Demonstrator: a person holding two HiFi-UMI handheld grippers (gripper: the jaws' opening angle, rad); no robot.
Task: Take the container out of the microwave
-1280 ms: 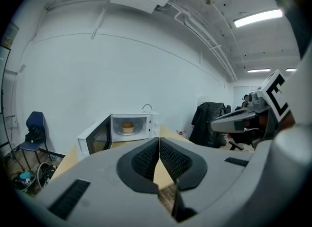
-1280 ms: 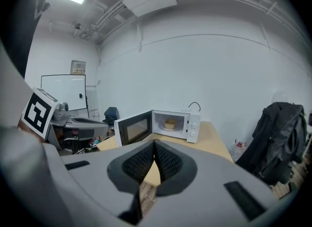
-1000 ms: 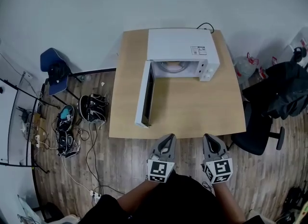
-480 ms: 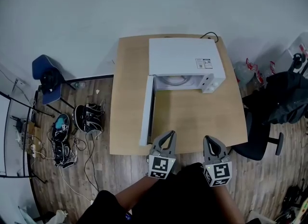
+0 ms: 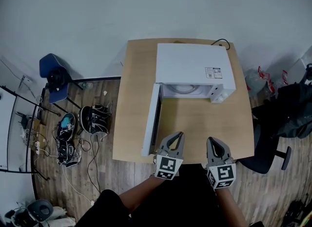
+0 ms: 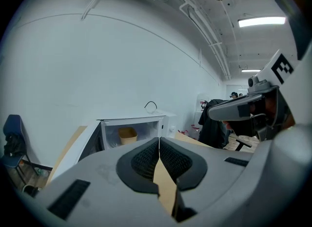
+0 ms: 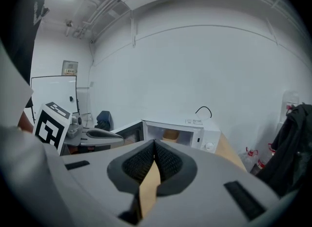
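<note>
A white microwave point(image 5: 195, 67) stands at the back of a wooden table point(image 5: 134, 99), its door point(image 5: 152, 118) swung open to the left. Inside it sits a tan container point(image 6: 127, 134), which also shows in the right gripper view as a tan container point(image 7: 170, 134). Only a pale sliver of the cavity point(image 5: 184, 88) shows from above. My left gripper point(image 5: 176, 137) hovers over the table's front edge, shut and empty, near the door's free end. My right gripper point(image 5: 214, 142) is beside it, jaws together with nothing in them. Both point toward the microwave point(image 7: 183, 132), well short of it.
A blue chair point(image 5: 54, 77) and shoes with cables point(image 5: 92, 118) lie on the floor at the left. A black office chair with a dark jacket point(image 5: 287, 113) stands right of the table. A black cord point(image 5: 220, 41) loops behind the microwave.
Both grippers have advanced from over the floor to the table's front edge, still shut. The microwave and its open door have kept their place on the table.
</note>
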